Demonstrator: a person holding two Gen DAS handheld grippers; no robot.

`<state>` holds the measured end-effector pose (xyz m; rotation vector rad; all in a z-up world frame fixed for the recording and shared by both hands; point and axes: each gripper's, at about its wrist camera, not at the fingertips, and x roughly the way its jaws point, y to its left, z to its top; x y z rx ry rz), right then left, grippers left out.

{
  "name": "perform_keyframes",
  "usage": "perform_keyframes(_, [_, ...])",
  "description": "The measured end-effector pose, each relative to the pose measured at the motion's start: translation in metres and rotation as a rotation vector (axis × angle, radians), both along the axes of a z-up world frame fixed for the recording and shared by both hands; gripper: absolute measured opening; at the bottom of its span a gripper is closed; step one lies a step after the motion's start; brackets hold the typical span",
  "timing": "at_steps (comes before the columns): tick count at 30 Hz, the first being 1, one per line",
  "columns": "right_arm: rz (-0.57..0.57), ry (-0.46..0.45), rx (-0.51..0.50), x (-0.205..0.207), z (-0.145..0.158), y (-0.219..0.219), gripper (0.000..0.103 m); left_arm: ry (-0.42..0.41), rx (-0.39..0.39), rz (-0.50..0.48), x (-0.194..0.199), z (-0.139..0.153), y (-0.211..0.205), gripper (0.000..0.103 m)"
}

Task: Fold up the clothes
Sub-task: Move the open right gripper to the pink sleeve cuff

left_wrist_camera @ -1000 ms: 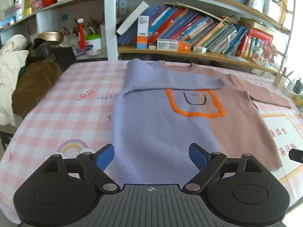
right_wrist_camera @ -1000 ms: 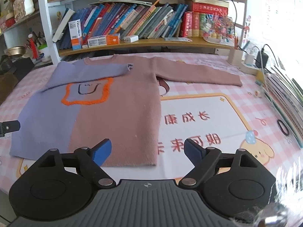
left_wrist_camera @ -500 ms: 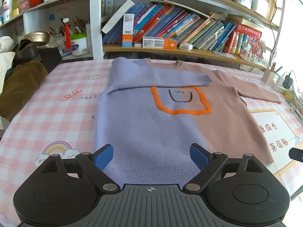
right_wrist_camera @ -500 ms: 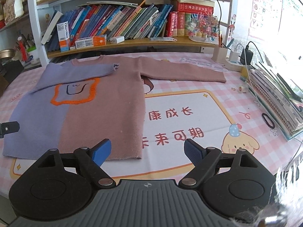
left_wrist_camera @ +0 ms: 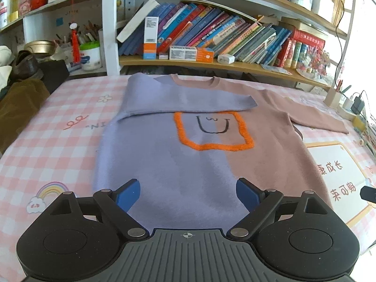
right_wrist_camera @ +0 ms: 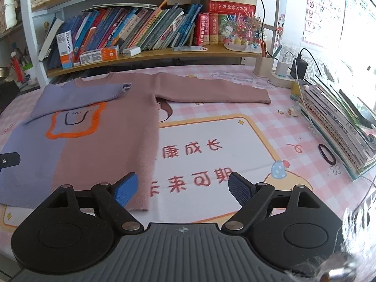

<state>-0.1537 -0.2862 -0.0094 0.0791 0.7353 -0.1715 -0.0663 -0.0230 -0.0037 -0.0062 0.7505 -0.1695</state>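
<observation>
Bookshelves (left_wrist_camera: 211, 40) packed with leaning books run along the far wall, and below them a desk (left_wrist_camera: 54, 141) under a pink checked cloth carries the work. At about nine o'clock in the left wrist view a brown garment (left_wrist_camera: 16, 108) is heaped at the desk's edge. A sweater (left_wrist_camera: 164, 155), half lilac and half dusty pink with an orange-framed smile on the chest, lies flat at the centre of the desk. Its lilac sleeve (left_wrist_camera: 188, 103) is folded across the chest, while its pink sleeve (right_wrist_camera: 211, 91) stretches out flat toward two o'clock. The left gripper (left_wrist_camera: 188, 193) hovers over the lilac hem, fingers spread and empty. The right gripper (right_wrist_camera: 182, 189) hangs above the sweater's pink lower corner and a printed mat (right_wrist_camera: 223, 145), fingers likewise spread with nothing between them. At three o'clock in the right wrist view a stack of notebooks (right_wrist_camera: 338, 122) leans near a black hair tie (right_wrist_camera: 327, 157).
</observation>
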Motion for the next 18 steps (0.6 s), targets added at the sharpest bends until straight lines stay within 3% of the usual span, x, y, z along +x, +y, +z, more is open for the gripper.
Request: perform_keyframes(18, [0.104, 0.006, 0.139, 0.078, -0.014, -0.140, 0.083, 0.069, 0.082, 0.172, 0.017, -0.016, -0.111, 0.091])
